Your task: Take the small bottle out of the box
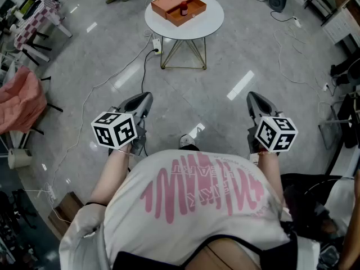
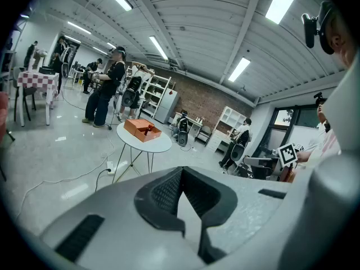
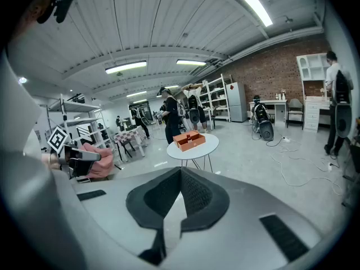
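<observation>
An orange box (image 1: 178, 5) lies open on a round white table (image 1: 208, 22) far ahead of me across the floor. Inside it stands the small bottle (image 1: 183, 7), dark with a red top. My left gripper (image 1: 146, 98) and right gripper (image 1: 252, 97) are held low in front of the person's body, both far from the table. Both are shut, with nothing between the jaws. From the left gripper view the box (image 2: 142, 130) and table (image 2: 152, 144) appear ahead to the left. The right gripper view has the box (image 3: 189, 141) straight ahead.
Cables and a power strip (image 1: 157, 45) lie on the grey floor near the table's gold legs (image 1: 183, 53). A pink chair (image 1: 19, 100) and a checkered table (image 1: 35, 17) stand at the left. People (image 2: 106, 91) stand beyond the table. Shelves and furniture line the right side.
</observation>
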A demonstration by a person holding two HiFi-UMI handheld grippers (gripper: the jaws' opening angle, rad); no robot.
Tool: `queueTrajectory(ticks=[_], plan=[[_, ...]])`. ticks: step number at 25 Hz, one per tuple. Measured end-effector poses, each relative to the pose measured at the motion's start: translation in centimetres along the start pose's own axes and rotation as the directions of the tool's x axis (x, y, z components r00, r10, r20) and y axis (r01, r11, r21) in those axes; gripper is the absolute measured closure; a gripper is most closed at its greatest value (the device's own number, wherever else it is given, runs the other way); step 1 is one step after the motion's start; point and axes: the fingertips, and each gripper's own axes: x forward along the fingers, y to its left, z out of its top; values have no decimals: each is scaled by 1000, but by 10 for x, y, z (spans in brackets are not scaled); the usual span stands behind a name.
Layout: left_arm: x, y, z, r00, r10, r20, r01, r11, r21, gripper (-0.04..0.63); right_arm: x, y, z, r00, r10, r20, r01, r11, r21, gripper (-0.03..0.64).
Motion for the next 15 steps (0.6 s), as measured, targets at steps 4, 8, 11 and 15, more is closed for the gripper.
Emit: queueTrajectory(ticks=[4, 8, 11, 15], plan=[[-8, -3, -7, 1000, 3, 4, -3, 1000, -3, 588, -8, 4, -4, 1000, 1, 2, -1, 1000, -4, 614], [-17, -4, -9, 1000, 4, 11, -4, 1000, 1, 588, -14, 11, -7, 1000, -6, 4, 6, 1000, -11, 614], [-21, -4, -10, 1000, 3, 13, -3, 1000, 6, 588, -16, 16, -10, 1000, -10, 3, 10, 1000, -11, 614], [-26, -5, -13, 1000, -1, 11, 1, 1000, 7, 588, -19, 22, -17, 1000, -12, -7, 12, 1000, -6, 614]])
